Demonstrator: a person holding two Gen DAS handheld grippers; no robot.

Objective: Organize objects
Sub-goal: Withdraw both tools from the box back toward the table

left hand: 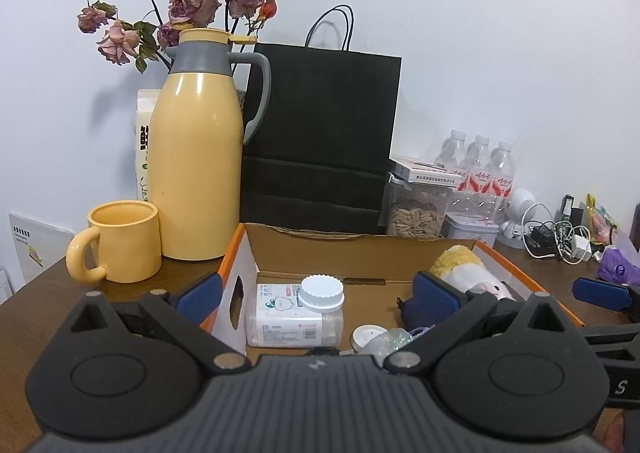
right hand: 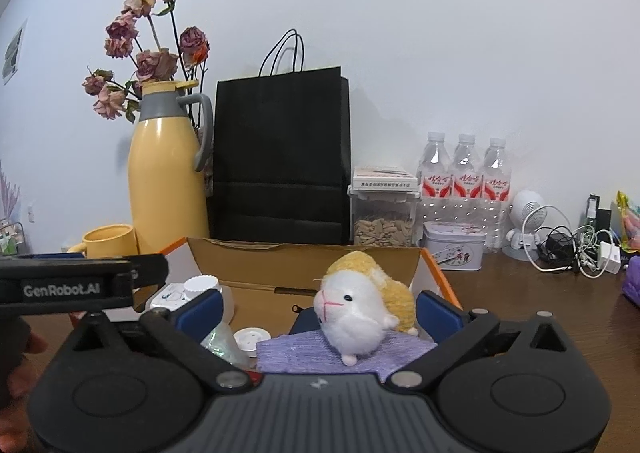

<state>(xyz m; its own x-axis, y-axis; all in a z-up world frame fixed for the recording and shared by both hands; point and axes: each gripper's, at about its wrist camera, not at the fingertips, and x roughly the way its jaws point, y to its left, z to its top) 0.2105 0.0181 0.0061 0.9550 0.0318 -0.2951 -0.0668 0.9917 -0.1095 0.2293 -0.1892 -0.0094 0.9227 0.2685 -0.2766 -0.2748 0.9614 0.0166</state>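
Right wrist view: right gripper (right hand: 318, 313), jaws wide and empty, should close gently around the centre-frame white-and-yellow plush hamster (right hand: 362, 307); left gripper (left hand: 316, 293) gapes empty.

Each hand-held gripper (left hand: 316, 297) (right hand: 318, 309) is matte black plastic with a ribbed grey centre, round pivot discs and silver screws. Its fingers (left hand: 434, 299) carry blue textured pads. One black arm reads "GenRobot.AI" in white.

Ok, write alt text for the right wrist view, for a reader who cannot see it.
The open right gripper faces a plush hamster lying on purple cloth inside an open cardboard box. Behind the box stand a yellow thermos, a black paper bag and three water bottles.
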